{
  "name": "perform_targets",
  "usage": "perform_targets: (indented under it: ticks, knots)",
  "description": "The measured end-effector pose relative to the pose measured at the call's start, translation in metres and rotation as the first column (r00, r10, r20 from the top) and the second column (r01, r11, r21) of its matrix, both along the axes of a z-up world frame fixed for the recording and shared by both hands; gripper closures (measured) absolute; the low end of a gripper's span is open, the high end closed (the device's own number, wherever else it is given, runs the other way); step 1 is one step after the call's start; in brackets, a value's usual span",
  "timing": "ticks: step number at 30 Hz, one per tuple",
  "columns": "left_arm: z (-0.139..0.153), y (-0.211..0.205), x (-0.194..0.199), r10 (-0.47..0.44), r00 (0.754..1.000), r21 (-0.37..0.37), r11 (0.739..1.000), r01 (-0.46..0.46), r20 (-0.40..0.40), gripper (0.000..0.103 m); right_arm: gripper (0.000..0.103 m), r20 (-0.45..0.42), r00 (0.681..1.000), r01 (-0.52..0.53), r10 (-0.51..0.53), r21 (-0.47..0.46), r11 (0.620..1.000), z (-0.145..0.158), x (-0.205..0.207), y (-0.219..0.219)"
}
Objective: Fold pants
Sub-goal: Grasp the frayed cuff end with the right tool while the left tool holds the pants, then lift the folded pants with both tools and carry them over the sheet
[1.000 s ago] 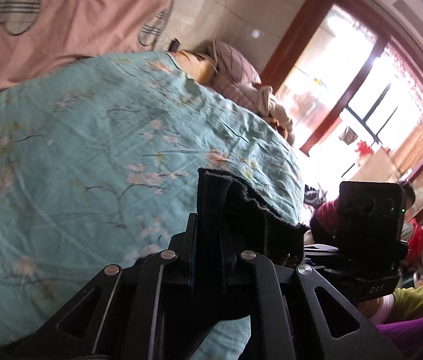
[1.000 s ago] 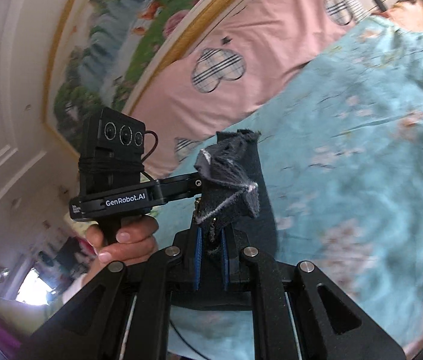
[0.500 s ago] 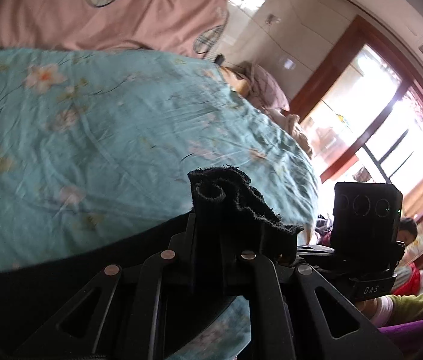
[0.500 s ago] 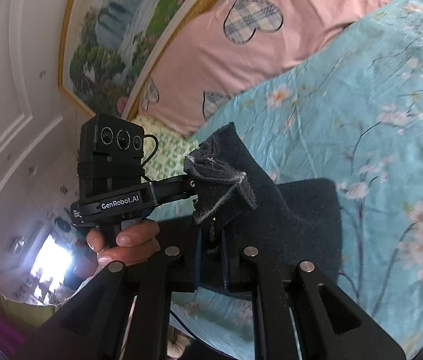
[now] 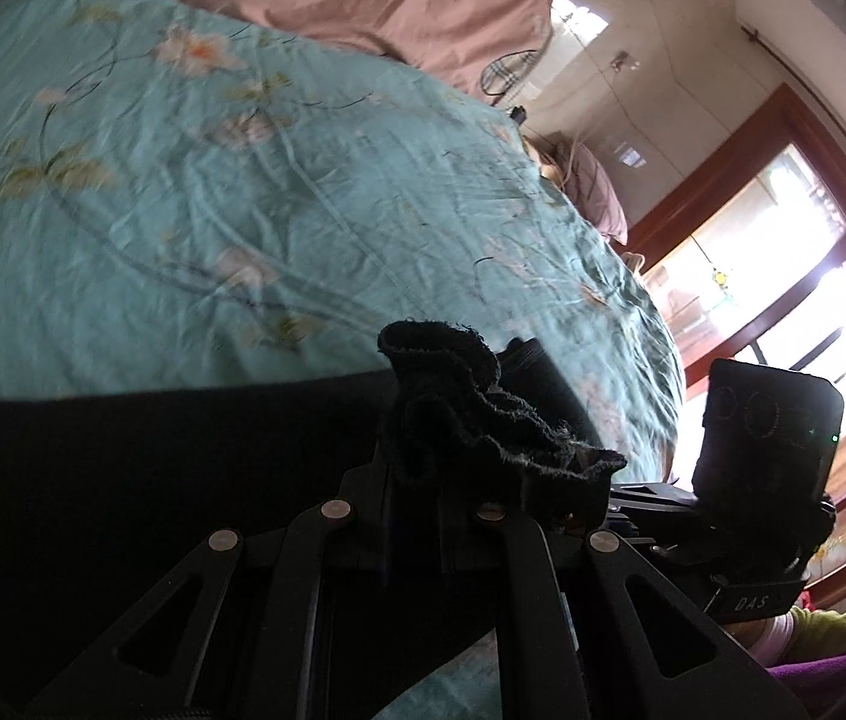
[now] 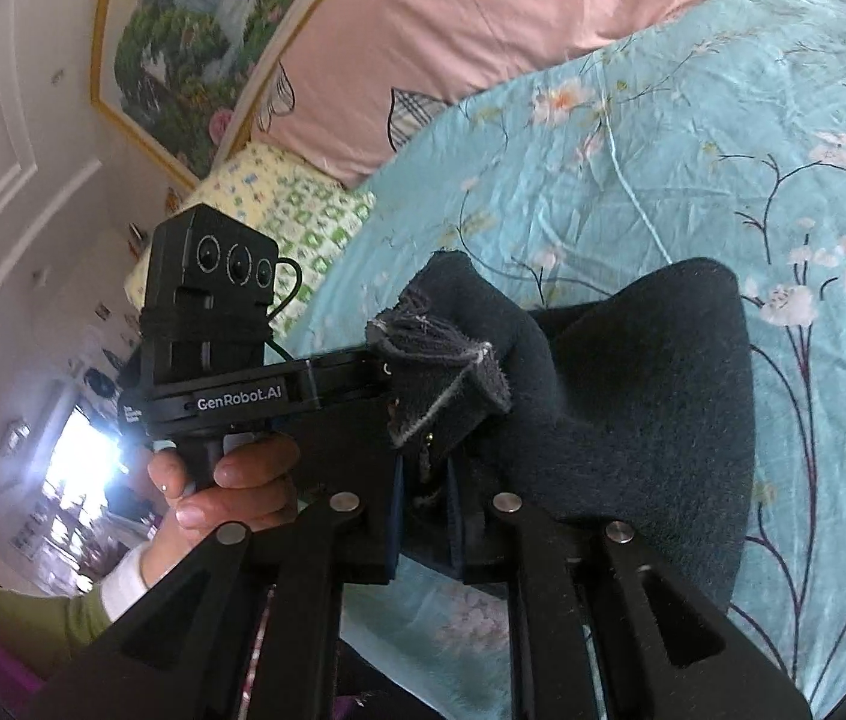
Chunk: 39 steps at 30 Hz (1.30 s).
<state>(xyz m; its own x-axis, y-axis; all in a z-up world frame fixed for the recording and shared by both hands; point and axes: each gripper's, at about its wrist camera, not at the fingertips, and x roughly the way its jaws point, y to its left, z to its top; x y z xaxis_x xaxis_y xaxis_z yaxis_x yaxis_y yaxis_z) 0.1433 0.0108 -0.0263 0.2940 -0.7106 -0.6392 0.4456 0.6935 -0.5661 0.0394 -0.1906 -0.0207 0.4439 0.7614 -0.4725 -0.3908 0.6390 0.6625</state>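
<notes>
**Now both hand-held grippers clamp the dark pants over the bed**

Here the left hand-held gripper [image 5: 414, 516] is clenched on a bunched, frayed edge of the black pants [image 5: 123, 480], which ruffles up above its fingertips. From there the cloth spreads in a broad dark band toward the left edge of the left wrist view, lying over the teal flowered bedspread [image 5: 243, 180]. The right hand-held gripper [image 6: 423, 516] pinches another gathered corner of the pants [image 6: 651, 396]; its jaws have just been opening a little, yet the fabric, with a small zipper pull hanging in the gap, is still pressed between the blue pads. Beyond that grip the pants sag in a wide fold onto the bedspread [image 6: 693, 120], near the bed's near edge.

In the right wrist view the left gripper's body is seen from the side, labelled "GenRobot.AI", held by a person's left hand [image 6: 225, 492] in a green sleeve with a white cuff. A pink pillowcase with plaid hearts [image 6: 453, 30] lies along the head of the bed, and a framed landscape painting [image 6: 183, 48] hangs on the wall behind it. A red-framed window [image 5: 783, 252] glows past the bed's far corner.
</notes>
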Motion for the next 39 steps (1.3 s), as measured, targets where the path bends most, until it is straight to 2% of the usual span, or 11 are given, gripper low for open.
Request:
perform_targets:
  ticks: [4,6,8,11,13,19,21,23,32,35,39]
  knots:
    - [-0.007,0.006,-0.005,0.029,0.999,0.018,0.999,-0.029,-0.019,0.095,0.088,0.001,1.000,-0.028,0.028,-0.075,0.997,-0.001,0.001,0.011]
    - [-0.010,0.011,-0.009,0.050,0.998,0.028,0.998,-0.049,-0.029,0.095,0.084,0.001,0.999,-0.037,0.037,-0.090,0.995,-0.001,0.000,0.014]
    - [-0.012,0.016,-0.011,0.067,0.997,0.028,0.997,-0.066,-0.036,0.093,0.073,0.002,0.999,-0.054,0.054,-0.089,0.995,-0.001,-0.001,0.017]
    - [-0.012,0.028,-0.018,0.110,0.993,0.037,0.993,-0.109,-0.032,0.083,0.064,0.009,0.997,-0.070,0.071,-0.091,0.993,0.001,-0.004,0.021]
    - [-0.010,0.038,-0.025,0.139,0.990,0.028,0.990,-0.139,-0.019,0.077,0.064,0.007,0.997,-0.076,0.077,-0.090,0.993,0.001,-0.004,0.024]
    - [-0.004,0.059,-0.045,0.230,0.973,0.056,0.971,-0.230,0.009,0.075,0.064,-0.021,0.993,-0.120,0.119,-0.085,0.989,0.001,-0.004,0.033]
    - [0.000,0.066,-0.052,0.266,0.964,0.056,0.962,-0.267,0.024,0.068,0.063,-0.019,0.990,-0.142,0.141,-0.085,0.986,0.003,-0.004,0.038]
    - [0.004,0.075,-0.059,0.305,0.951,0.048,0.951,-0.307,0.040,0.062,0.063,-0.013,0.987,-0.159,0.158,-0.084,0.984,0.006,-0.003,0.044]
    - [0.008,0.117,-0.086,0.454,0.891,0.029,0.890,-0.455,0.019,0.061,0.063,0.028,0.978,-0.205,0.208,-0.073,0.976,0.026,0.009,0.065]
    - [0.009,0.135,-0.098,0.521,0.854,0.018,0.853,-0.521,0.009,0.061,0.063,0.037,0.975,-0.217,0.220,-0.067,0.974,0.031,0.014,0.072]
    - [0.010,0.160,-0.115,0.611,0.792,0.008,0.792,-0.611,-0.016,0.059,0.063,0.058,0.966,-0.247,0.251,-0.072,0.966,0.038,0.021,0.087]
